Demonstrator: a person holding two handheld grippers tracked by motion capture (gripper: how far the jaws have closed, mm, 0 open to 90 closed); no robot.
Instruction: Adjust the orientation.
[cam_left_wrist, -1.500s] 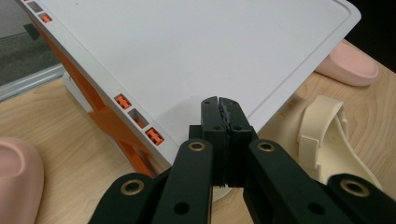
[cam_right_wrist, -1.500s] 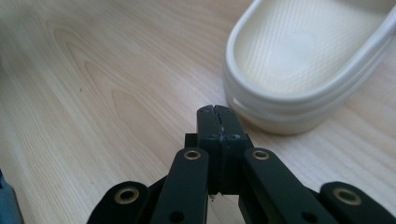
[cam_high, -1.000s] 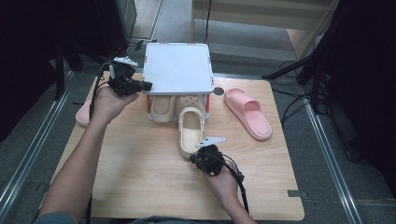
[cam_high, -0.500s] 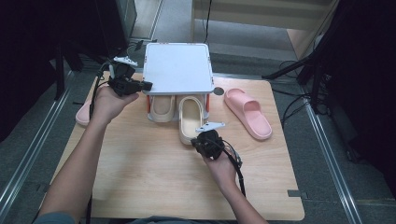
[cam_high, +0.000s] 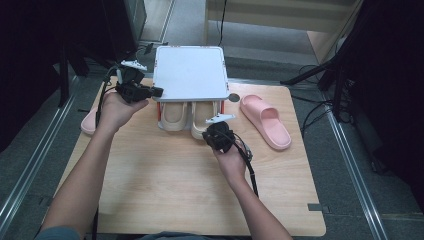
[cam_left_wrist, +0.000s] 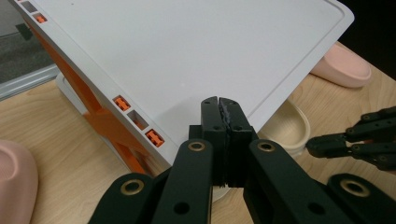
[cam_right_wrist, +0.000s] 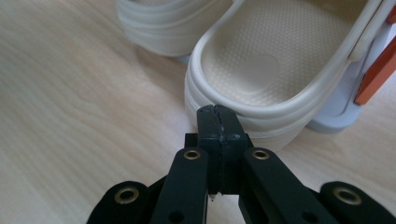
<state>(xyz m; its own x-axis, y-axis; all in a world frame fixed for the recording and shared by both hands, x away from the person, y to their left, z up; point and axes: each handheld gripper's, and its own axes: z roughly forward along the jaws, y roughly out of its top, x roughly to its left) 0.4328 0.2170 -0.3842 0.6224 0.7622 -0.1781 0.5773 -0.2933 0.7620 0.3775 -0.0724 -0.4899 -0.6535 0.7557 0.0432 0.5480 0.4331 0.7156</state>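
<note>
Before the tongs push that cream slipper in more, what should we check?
1. Right tongs shut, tip at the right cream slipper's heel: ok.
2. Left cream slipper already under the white rack: ok.
3. Left tongs shut at the rack's corner: ok; whether they press on it: cannot tell.
4. Right cream slipper lined up beside the left one: ok.
5. Pink slipper on the table, out of the way: ok.

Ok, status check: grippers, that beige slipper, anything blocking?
Left gripper shut, at the white shelf edge. Right gripper shut, tips against the beige slipper heel; slipper partly under shelf. Nothing blocking.
</note>
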